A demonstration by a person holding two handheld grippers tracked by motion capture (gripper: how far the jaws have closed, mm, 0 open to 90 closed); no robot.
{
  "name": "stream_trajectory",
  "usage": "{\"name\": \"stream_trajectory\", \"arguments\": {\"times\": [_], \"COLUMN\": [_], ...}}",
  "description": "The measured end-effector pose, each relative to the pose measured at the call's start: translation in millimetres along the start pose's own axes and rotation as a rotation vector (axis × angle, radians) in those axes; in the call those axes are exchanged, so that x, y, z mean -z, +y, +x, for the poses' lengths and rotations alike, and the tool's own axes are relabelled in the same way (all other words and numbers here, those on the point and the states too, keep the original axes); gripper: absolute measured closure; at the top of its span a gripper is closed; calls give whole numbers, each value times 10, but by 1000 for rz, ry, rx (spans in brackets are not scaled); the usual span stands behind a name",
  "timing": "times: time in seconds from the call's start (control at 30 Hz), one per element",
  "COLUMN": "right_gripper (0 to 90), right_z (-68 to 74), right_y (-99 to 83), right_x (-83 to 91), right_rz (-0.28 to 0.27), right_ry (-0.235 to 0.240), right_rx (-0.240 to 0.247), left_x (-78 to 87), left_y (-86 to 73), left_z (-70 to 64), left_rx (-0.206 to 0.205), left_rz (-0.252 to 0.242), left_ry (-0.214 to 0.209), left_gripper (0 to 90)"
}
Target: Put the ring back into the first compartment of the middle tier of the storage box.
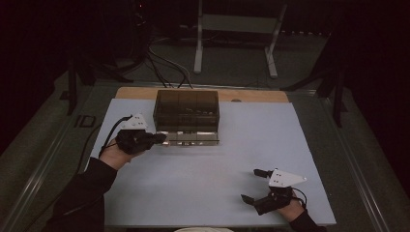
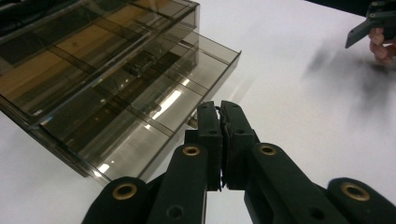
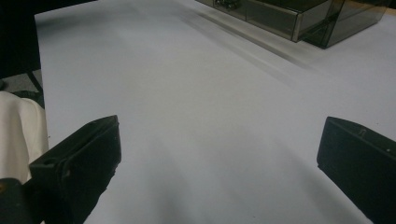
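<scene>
A smoky clear drawer box (image 1: 186,108) sits at the upper middle of the white counter (image 1: 212,193), with one drawer (image 1: 189,137) pulled out. The left tool (image 1: 157,139) is pinched tight on something small at the drawer's front, maybe its handle. I think the drawer is being moved; next comes a straight pull or push. The right tool (image 1: 253,185) rests wide open, lower right, holding nothing

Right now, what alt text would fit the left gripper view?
The left gripper, jaws closed together, sits at the front edge of a smoky transparent drawer pulled out of a compartmented organizer box on a white table.
</scene>
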State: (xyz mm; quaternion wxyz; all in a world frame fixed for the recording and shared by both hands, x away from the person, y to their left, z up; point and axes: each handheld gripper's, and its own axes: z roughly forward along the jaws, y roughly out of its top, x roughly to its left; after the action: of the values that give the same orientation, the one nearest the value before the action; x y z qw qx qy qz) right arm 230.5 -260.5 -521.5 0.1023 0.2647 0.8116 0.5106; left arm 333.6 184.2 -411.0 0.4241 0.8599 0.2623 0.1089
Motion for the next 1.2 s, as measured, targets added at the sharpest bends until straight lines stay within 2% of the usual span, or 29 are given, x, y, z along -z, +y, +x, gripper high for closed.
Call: {"name": "stream_trajectory", "arguments": {"times": [0.27, 0.47, 0.9, 1.07, 1.13, 1.2], "right_gripper": [0, 0, 0, 0, 0, 0], "right_z": [5, 6, 5, 5, 4, 3], "right_y": [2, 4, 3, 3, 2, 1], "right_x": [3, 4, 6, 5, 6, 5], "right_rz": [-1, -4, -5, -5, -5, -4], "right_ry": [-1, -3, -7, -6, -7, -6], "right_rx": [-1, 1, 0, 0, -1, -3], "left_x": [23, -21, -142, -192, -211, -234], "left_y": [54, 57, 64, 55, 47, 28], "left_z": [72, 127, 265, 317, 345, 366], "left_rx": [15, 33, 94, 104, 125, 123], "left_rz": [-22, -18, -68, -76, -79, -103], "left_ry": [19, 42, 89, 114, 125, 140], "left_gripper": [900, 900, 900, 900, 900, 899]}}
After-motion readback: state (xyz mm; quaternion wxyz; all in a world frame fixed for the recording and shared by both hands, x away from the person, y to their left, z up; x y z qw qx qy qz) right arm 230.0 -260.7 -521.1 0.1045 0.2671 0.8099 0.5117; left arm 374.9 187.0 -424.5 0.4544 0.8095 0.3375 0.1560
